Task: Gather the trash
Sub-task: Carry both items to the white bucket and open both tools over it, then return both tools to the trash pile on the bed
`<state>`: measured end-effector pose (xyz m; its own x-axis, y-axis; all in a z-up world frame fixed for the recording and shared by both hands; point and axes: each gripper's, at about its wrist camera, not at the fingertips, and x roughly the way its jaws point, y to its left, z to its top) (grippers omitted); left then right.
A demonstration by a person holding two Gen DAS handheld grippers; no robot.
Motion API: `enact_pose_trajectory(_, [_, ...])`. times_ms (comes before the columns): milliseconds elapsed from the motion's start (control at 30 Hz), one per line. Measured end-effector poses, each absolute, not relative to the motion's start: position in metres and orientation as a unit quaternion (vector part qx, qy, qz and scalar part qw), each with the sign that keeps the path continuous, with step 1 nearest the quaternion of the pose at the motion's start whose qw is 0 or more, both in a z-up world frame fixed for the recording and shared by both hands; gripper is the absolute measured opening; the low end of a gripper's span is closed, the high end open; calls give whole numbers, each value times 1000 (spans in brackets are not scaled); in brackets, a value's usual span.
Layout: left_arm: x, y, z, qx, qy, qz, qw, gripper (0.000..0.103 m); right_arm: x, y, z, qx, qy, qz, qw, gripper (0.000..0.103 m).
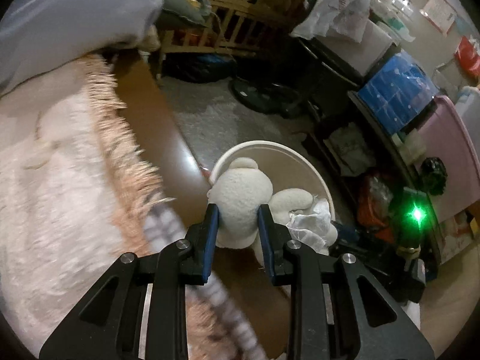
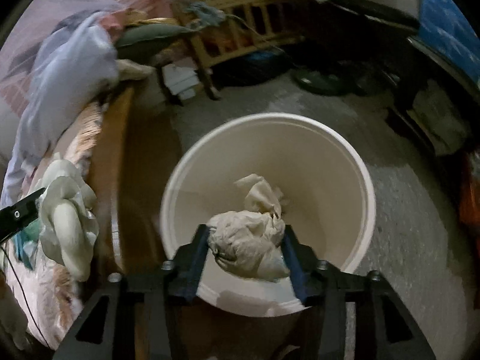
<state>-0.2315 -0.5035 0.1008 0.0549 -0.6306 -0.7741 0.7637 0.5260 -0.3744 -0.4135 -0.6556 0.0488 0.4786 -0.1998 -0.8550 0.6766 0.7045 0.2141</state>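
On the bed (image 1: 54, 180) at your left, the shaggy pink blanket (image 1: 99, 138) runs right up to the wooden edge, and your left tool (image 1: 238, 225) is clamped on a soft cream-white wad (image 1: 240, 192) that reaches out past that edge toward the white bucket (image 2: 354, 162) on the floor. Judging from the left wrist view, the wad is only partly over the rim, and it has loose lobes and a crinkled plastic scrap (image 1: 312, 219) hanging at its right side; if you let go from here, part of it could catch the rim or slide down between bed and bucket. A grey braided cord (image 1: 168, 228) crosses just under that tool, and it could snag the fingers or be dragged along as you move. Further right, your right tool (image 2: 246, 249) is closed on a crumpled pale wad of paper or plastic (image 2: 249, 249), held above the bucket's near side, with another crumpled piece (image 2: 264, 195) already lying inside. That grip looks safer, though the wad bulges below the fingers, so a light scrap may cling to a pad when the jaws part. Both tools are heading for one opening, so they could bump, or knock the light bucket over. The frames are dim and blurred, so I cannot tell exactly what the wads are made of.
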Motion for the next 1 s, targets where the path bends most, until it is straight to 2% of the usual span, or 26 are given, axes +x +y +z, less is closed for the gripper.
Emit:
enact_pose_trajectory(133, [-233,-520,97,59,492,-495,714,31,-422,-666,47,287,431,-282,807,69])
enact_pose_trajectory(167, [-232,-521,97,58,493,-496,712,33,-423,-666,50,289,427,-284,808,69])
enact_pose_trajectory(233, [-232,-520,97,59,493,-496,713,46,-426,-668,53,295,418,-288,810,70])
enact_pose_trajectory(267, [-232,-518,98,62,490,-495,715,47,-425,-668,54,297,416,-290,809,70])
enact_pose_trajectory(600, [-227,-456,112,81,474,-446,755,47,-416,-655,58,296,405,-264,824,70])
enact_pose_trajectory(1000, [-215,-360,126,105,431,-372,815,47,-379,-579,95,229,378,-209,872,70])
